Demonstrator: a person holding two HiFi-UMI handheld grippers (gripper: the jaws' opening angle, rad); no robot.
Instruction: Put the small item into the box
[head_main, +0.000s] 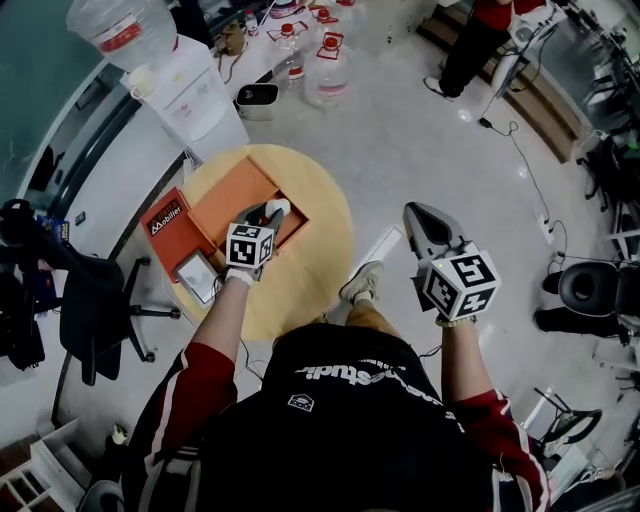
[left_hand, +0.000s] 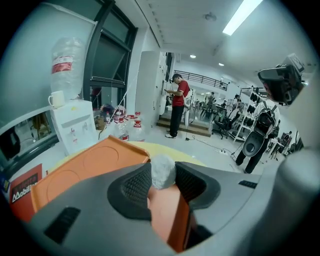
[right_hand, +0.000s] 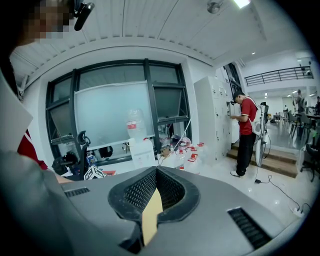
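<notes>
Grey fuzzy ball (left_hand: 163, 170) pinched tight in left gripper (head_main: 271, 212) over orange box (head_main: 232, 200); needed dropping lower inside before letting go, probably. Right gripper (right_hand: 156, 173) closed, empty, parked aside.

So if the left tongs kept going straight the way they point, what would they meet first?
Probably the inside of the open orange box, seen just beyond the small item clamped in the left tongs; depth is hard to judge.

Person's left claw (head_main: 272, 213) tilted downward over the table (head_main: 322, 272), jaws clamped on small item (left_hand: 163, 171), left forearm extended, right claw (head_main: 414, 212) off the table's right edge, jaws together.
</notes>
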